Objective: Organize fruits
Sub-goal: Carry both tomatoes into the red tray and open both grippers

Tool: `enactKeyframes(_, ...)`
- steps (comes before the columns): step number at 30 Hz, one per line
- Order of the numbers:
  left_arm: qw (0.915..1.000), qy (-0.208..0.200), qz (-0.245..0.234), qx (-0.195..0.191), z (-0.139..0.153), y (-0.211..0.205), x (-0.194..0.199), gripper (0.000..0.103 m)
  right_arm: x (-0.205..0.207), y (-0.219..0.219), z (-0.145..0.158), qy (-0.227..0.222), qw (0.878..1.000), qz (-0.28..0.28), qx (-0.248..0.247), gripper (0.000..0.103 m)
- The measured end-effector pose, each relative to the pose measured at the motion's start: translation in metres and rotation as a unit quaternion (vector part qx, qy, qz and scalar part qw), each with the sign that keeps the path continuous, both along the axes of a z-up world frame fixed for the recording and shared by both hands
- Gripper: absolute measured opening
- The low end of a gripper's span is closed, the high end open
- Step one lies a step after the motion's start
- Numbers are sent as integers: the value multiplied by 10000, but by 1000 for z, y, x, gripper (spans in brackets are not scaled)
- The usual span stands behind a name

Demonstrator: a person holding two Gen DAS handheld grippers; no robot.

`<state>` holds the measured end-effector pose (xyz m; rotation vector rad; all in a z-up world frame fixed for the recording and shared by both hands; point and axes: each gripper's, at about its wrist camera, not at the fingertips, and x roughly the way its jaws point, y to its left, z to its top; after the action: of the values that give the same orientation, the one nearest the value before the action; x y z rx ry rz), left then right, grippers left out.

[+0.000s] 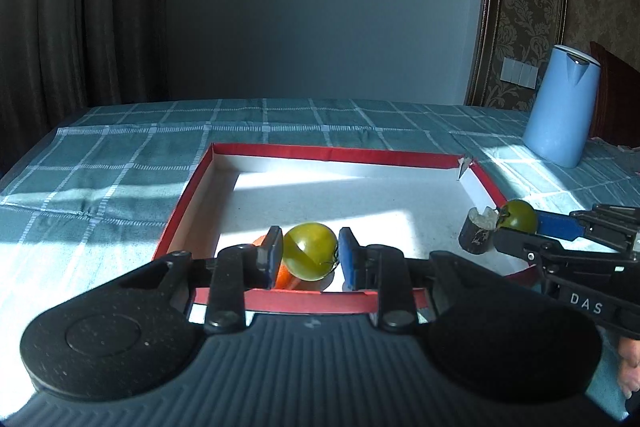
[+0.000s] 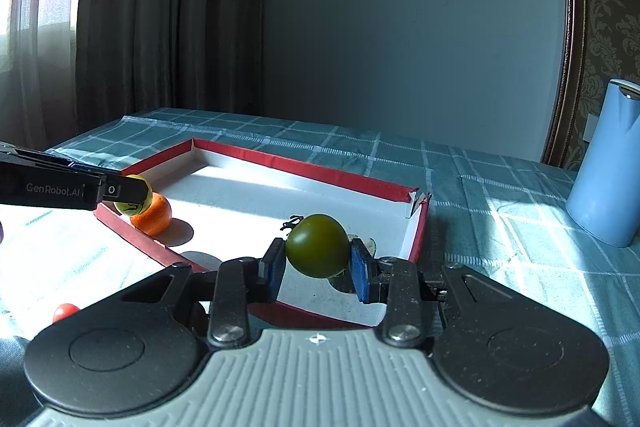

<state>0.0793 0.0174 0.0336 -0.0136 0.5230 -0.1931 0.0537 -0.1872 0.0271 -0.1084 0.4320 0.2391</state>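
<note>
My left gripper [image 1: 310,253] is shut on a green tomato [image 1: 311,251] over the near left corner of the red-rimmed white tray [image 1: 192,187]. An orange mandarin [image 1: 285,277] lies in the tray right behind it, mostly hidden. My right gripper [image 2: 316,261] is shut on a second green tomato [image 2: 318,245] above the tray's [image 2: 304,167] near right part. The right gripper also shows in the left wrist view [image 1: 506,227] with its tomato [image 1: 518,215]. The left gripper shows in the right wrist view [image 2: 134,199], with its tomato [image 2: 132,207] next to the mandarin [image 2: 154,214].
A light blue jug [image 1: 562,107] stands on the checked tablecloth [image 1: 100,155] right of the tray, also in the right wrist view [image 2: 604,167]. A small red fruit [image 2: 65,311] lies on the cloth left of the tray. Curtains and a wall stand behind the table.
</note>
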Motion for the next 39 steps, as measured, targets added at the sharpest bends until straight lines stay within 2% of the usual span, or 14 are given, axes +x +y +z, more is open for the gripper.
enactKeyframes(7, 9993, -1, 176, 316, -8, -18, 35, 27, 40, 16, -11, 355, 9993, -17, -106, 34)
enactKeyframes(11, 9985, 74, 226, 500, -13, -27, 50, 25, 49, 25, -15, 297, 9992, -3, -268, 33)
enactKeyframes(13, 9975, 163, 246, 644, -18, -32, 57, 13, 51, 27, -15, 303, 9992, 18, -252, 33)
enactKeyframes(20, 9971, 103, 261, 711, -19, -36, 61, 14, 52, 31, -16, 269, 9993, 43, -262, 33)
enactKeyframes(23, 9972, 102, 308, 680, -19, -35, 61, 21, 52, 32, -16, 278, 9991, 51, -305, 34)
enactKeyframes(25, 9967, 90, 368, 714, -20, -34, 62, 36, 51, 34, -18, 239, 9989, 55, -395, 36)
enactKeyframes(27, 9965, 51, 419, 717, -21, -34, 61, 49, 51, 36, -19, 229, 9986, 17, -467, 51)
enactKeyframes(29, 9963, -7, 440, 742, -20, -34, 60, 55, 52, 34, -19, 215, 9989, -45, -415, 63)
enactKeyframes(31, 9963, -92, 451, 725, -19, -33, 57, 74, 52, 31, -18, 202, 9991, -94, -357, 64)
enactKeyframes(34, 9957, -243, 538, 721, -17, -31, 50, 79, 53, 27, -17, 216, 9993, -140, -257, 67)
enactKeyframes(36, 9958, -274, 586, 650, -16, -28, 48, 83, 53, 25, -18, 210, 9994, -176, -212, 73)
enactKeyframes(39, 9953, -327, 680, 613, -15, -24, 42, 87, 52, 23, -18, 178, 9994, -231, -176, 73)
